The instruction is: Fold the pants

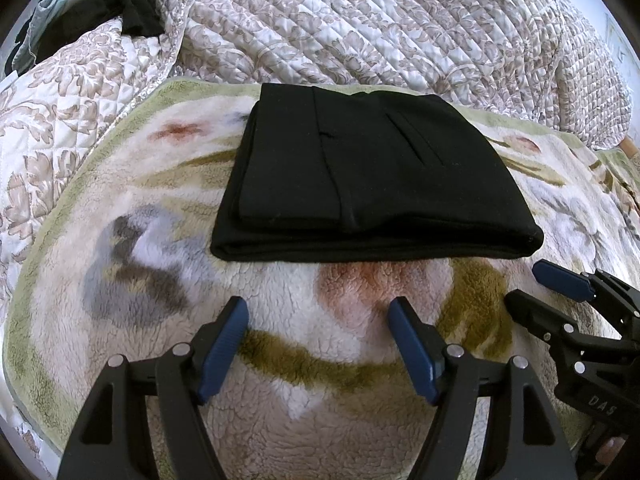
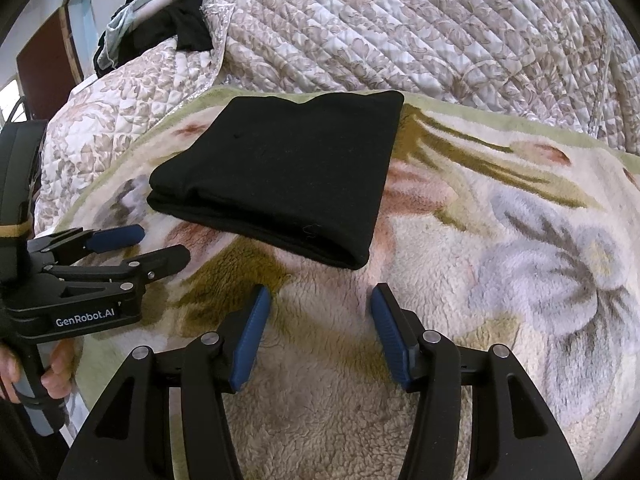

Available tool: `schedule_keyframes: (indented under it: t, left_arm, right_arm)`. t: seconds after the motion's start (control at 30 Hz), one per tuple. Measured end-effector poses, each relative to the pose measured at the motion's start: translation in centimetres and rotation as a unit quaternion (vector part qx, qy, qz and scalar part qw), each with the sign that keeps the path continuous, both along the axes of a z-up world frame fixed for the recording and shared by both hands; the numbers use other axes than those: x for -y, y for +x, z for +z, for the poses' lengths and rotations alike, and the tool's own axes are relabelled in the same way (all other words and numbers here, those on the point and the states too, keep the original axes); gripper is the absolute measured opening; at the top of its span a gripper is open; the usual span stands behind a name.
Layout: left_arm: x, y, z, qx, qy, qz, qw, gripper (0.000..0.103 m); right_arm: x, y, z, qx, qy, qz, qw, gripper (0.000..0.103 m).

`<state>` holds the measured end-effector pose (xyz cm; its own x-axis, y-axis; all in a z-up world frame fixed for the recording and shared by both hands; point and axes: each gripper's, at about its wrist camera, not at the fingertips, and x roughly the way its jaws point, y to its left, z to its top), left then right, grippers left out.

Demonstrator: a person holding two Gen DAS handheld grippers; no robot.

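The black pants [image 1: 368, 176] lie folded into a compact rectangle on the fleece flower blanket [image 1: 312, 420]; they also show in the right wrist view [image 2: 288, 176]. My left gripper [image 1: 318, 308] is open and empty, a short way in front of the pants' near edge. It also shows at the left of the right wrist view [image 2: 160, 246]. My right gripper [image 2: 320, 296] is open and empty, just in front of the pants' near right corner. It shows at the right of the left wrist view [image 1: 536, 288].
A quilted floral bedspread [image 1: 380, 28] is bunched up behind the blanket. Dark and pale blue clothes [image 2: 168, 20] hang over a rail at the back left. The blanket [image 2: 520, 240] stretches out to the right of the pants.
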<state>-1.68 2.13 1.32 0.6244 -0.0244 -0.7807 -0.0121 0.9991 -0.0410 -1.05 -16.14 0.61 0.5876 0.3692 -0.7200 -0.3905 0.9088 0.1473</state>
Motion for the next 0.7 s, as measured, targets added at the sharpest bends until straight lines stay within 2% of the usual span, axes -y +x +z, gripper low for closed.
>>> schedule_keyframes:
  t: [0.13,0.3,0.33,0.37,0.4,0.43,0.5,0.57,0.63,0.7]
  left_arm:
    - [0.0,0.1,0.0,0.000,0.001,0.000,1.0000,0.076]
    - [0.0,0.0,0.0,0.000,0.002,0.000,1.0000,0.076]
    - [0.0,0.0,-0.1,0.000,0.002,0.000,1.0000,0.076]
    - [0.0,0.0,-0.1,0.000,0.002,0.000,1.0000,0.076]
    - [0.0,0.1,-0.1,0.000,0.003,0.000,1.0000,0.076]
    - [0.0,0.1,-0.1,0.000,0.003,0.000,1.0000,0.076]
    - [0.0,0.1,-0.1,0.000,0.001,0.000,1.0000,0.076]
    - [0.0,0.1,-0.1,-0.001,0.001,-0.001,1.0000,0.076]
    - [0.0,0.1,0.0,-0.001,0.002,0.000,1.0000,0.076]
    - [0.0,0.0,0.0,-0.001,0.002,0.000,1.0000,0.076]
  right_arm:
    - [-0.1,-0.1,0.0,0.002,-0.005,0.000,1.000,0.054]
    - [0.2,0.0,-0.1,-0.005,0.017,0.005,1.000,0.057]
    - [0.3,0.0,-0.1,-0.007,0.024,0.009,1.000,0.066]
    - [0.3,0.1,-0.1,-0.013,0.045,0.031,0.998,0.081]
    - [0.2,0.2,-0.2,-0.018,0.054,0.045,0.997,0.084]
    - [0.1,0.2,-0.1,-0.019,0.051,0.051,0.997,0.084]
    - [-0.6,-0.6,0.3,-0.006,0.004,0.062,0.998,0.084]
    - [-0.5,-1.3,0.4,0.021,-0.030,0.030,0.999,0.085]
    - [0.2,-1.0,0.2,0.018,-0.028,0.001,0.999,0.085]
    - [0.5,-0.5,-0.1,0.009,-0.025,-0.004,1.000,0.085]
